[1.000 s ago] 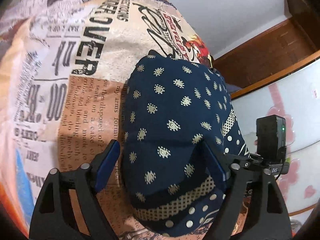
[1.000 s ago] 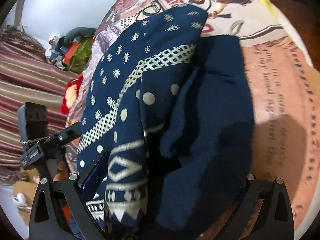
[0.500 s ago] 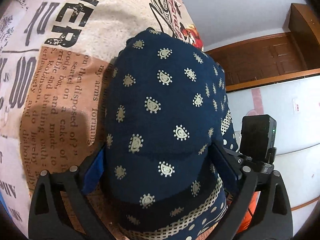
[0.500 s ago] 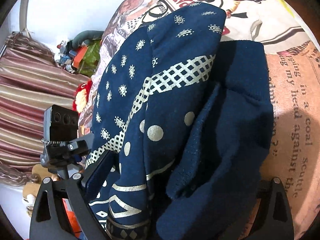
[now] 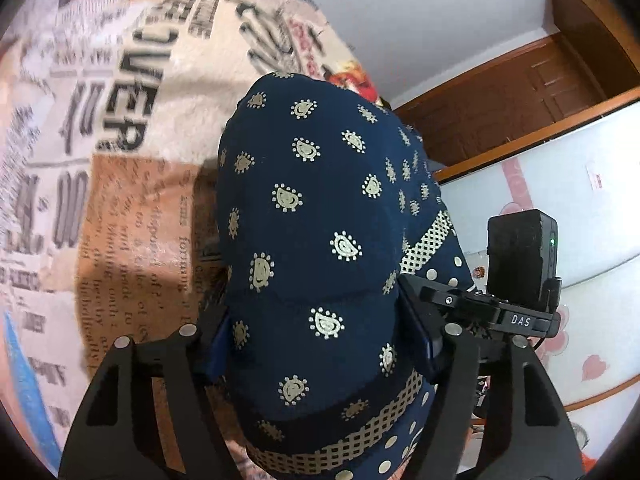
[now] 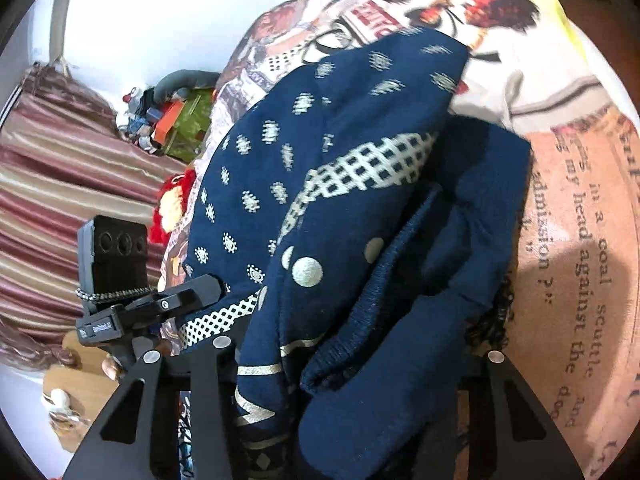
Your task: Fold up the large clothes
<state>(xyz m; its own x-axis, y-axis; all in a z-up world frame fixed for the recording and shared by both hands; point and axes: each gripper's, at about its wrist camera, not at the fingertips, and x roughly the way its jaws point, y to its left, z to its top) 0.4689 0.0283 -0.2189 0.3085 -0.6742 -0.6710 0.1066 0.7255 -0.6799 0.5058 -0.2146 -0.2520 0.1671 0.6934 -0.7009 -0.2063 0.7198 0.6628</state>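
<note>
A navy garment (image 5: 320,184) printed with cream paisley marks, a checked band and dots lies folded in a thick bundle on a newspaper-print blanket (image 5: 132,200). My left gripper (image 5: 316,336) straddles its near end. Its jaws are closing and the blue pads (image 5: 218,344) press the cloth from both sides. In the right wrist view the same garment (image 6: 320,140) bunches into plain navy folds. My right gripper (image 6: 352,356) is closing on that bunch, which fills the gap and hides its pads.
The blanket (image 6: 580,220) spreads around the bundle. A dark wooden door (image 5: 520,96) and a white panel with pink hearts (image 5: 580,280) stand to the right. On the other side are a striped curtain (image 6: 60,184), a heap of boxes and toys (image 6: 172,120) and a red plush (image 6: 172,204).
Both pairs of jaws have drawn in from wide apart onto the garment. The left gripper has pulled back slightly and the bundle's near end has lifted a little.
</note>
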